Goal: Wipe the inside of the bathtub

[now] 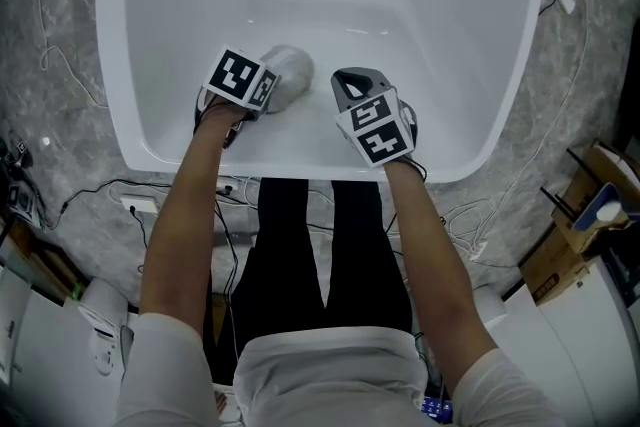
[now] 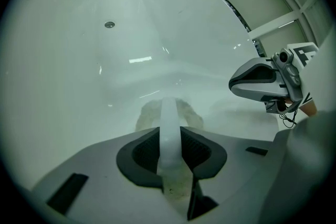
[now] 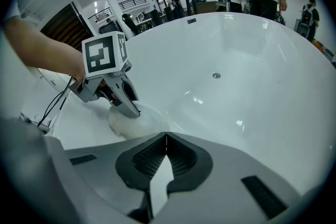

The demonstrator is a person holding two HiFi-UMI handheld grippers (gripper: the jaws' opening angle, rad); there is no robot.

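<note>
bare forearms reach down from nearest the head camera into the near end of the bathtub [image 1: 120, 115]. the left gripper [image 1: 262, 95] is clenched on a cloth [image 1: 288, 72]: its own view shows a smooth white strip pinched between the dark ribbed pads, with a fuzzy off-white wad bulging beyond the tips. the wad lies pressed against the sloping near wall of the tub, just beside the right gripper [image 1: 348, 83], whose jaws are closed on each other with nothing between them and which hangs clear of the tub's surface.

judging progress is hard: the tub looks evenly clean, with no foam, streaks or dirt to mark wiped from unwiped. since the cloth sits at the near slope, the work seems to be at this end, and the floor round the drain [image 3: 216, 75], the long side walls and the far end probably remain.

the tub is glossy white, smooth and hard, with rounded corners and soft highlights; the cloth looks soft, fluffy and crumpled. grey speckled floor with loose cables surrounds it.
</note>
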